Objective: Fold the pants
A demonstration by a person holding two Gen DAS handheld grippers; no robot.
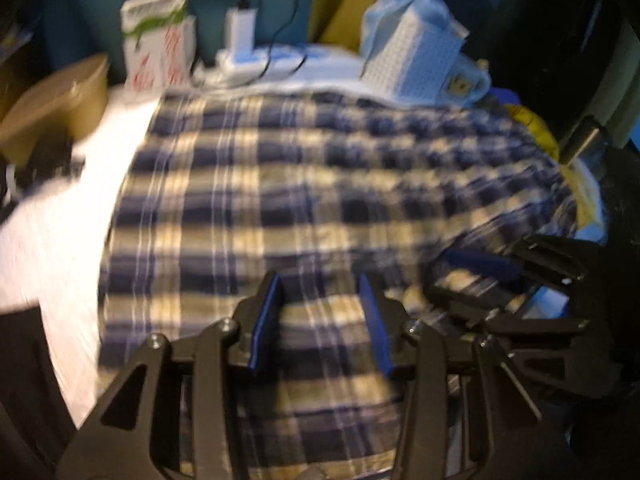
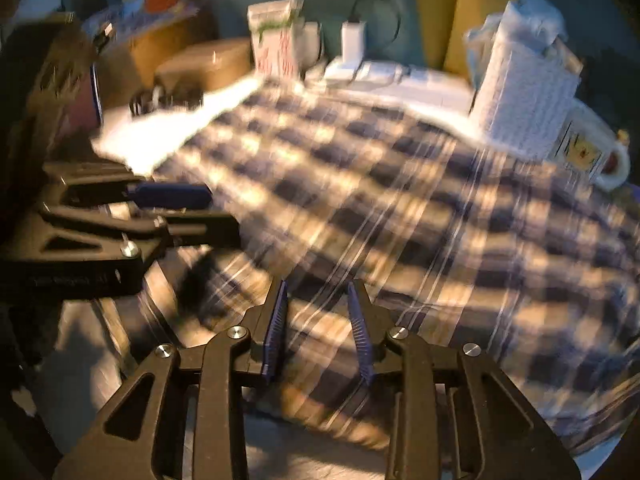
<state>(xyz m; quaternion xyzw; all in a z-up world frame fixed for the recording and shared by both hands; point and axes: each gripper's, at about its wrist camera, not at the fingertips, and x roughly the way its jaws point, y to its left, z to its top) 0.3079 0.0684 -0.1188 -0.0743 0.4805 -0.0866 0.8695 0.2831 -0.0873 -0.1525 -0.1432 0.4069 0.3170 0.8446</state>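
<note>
1. Left wrist view: plaid pants (image 1: 320,184) lie spread on the desk (image 1: 60,216), directly ahead of both grippers.
2. Left hand-held gripper (image 1: 326,320) spread, empty, above the near edge.
3. Right hand-held gripper (image 2: 318,332) likewise spread, pinching nothing, close alongside.

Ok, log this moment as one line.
task: fold pants | pants: spread flat | left tongs: open, empty | right tongs: open, empty

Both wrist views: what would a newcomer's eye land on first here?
The navy-and-cream plaid pants spread across the white table fill both views. Both black two-finger grippers hover open over the near edge, left gripper beside right gripper. Behind stands a white perforated box beside a white mug.
</note>
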